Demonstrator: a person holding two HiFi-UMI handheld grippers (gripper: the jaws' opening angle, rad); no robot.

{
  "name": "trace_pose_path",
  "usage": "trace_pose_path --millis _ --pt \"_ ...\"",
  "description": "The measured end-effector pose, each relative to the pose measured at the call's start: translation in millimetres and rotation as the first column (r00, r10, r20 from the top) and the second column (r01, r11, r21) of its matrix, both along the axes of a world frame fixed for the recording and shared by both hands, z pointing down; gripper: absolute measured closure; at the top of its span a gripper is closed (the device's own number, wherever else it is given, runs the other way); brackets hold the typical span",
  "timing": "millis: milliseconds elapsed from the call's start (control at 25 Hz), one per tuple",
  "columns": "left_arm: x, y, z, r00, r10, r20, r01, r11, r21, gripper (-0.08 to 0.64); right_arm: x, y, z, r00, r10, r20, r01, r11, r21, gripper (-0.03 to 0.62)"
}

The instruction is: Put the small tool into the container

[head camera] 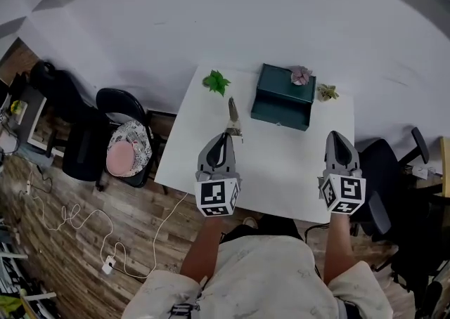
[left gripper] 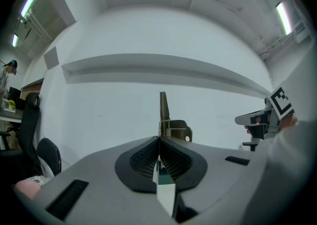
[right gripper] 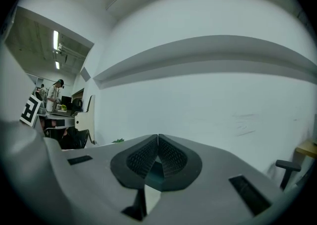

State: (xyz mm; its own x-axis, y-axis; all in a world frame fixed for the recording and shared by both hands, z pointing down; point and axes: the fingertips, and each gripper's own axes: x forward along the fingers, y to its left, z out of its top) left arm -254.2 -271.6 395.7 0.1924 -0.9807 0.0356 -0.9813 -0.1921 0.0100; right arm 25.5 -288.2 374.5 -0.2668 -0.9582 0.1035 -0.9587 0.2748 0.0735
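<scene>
A small metal tool [head camera: 233, 117] with a spring sticks out forward from my left gripper [head camera: 223, 138], which is shut on its handle end over the white table [head camera: 281, 170]. In the left gripper view the tool [left gripper: 164, 115] rises straight up from the closed jaws of the left gripper [left gripper: 159, 139]. The dark teal container [head camera: 283, 96] stands with its lid closed at the table's far side, just right of the tool's tip. My right gripper [head camera: 338, 136] hovers over the table's right part, shut with nothing in it [right gripper: 157, 137].
A green leafy plant [head camera: 217, 82] sits at the table's far left corner. A small pinkish succulent [head camera: 301, 75] rests on the container and another small plant [head camera: 326, 91] stands to its right. Chairs stand left [head camera: 123, 142] and right [head camera: 383, 163] of the table.
</scene>
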Motion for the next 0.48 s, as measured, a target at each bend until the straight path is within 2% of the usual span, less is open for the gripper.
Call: trace_pose_path --millis 480 --pt "29.3 -45.4 13.7 0.997 0.066 0.049 -0.066 0.998 -0.001 0.549 20.2 -35.0 20.5 0.999 0.042 0.013 -0.042 0.999 -0.001 0.574"
